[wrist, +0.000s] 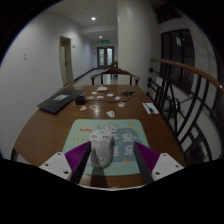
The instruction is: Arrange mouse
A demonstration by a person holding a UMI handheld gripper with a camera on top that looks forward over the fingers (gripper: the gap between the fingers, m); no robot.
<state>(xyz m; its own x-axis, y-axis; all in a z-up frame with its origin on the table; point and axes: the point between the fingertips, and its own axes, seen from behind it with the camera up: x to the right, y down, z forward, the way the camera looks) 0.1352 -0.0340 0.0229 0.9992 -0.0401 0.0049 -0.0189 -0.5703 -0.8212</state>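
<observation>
A white perforated mouse (pixel 101 153) — rounded shell, long axis pointing away — rests on the pale green mouse mat (pixel 108 136) between the spread gripper (pixel 110 163) fingers, untouched.

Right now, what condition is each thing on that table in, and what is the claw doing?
Claw: open, purple fingers either side of the mouse, gaps showing.
Mouse: white, resting on the mat between the fingers, not lifted.
Mat: pale green, lying flat on the table.
Laptop: dark, lid closed, beyond the mat.
Table: brown wood, papers scattered at the far end.
</observation>
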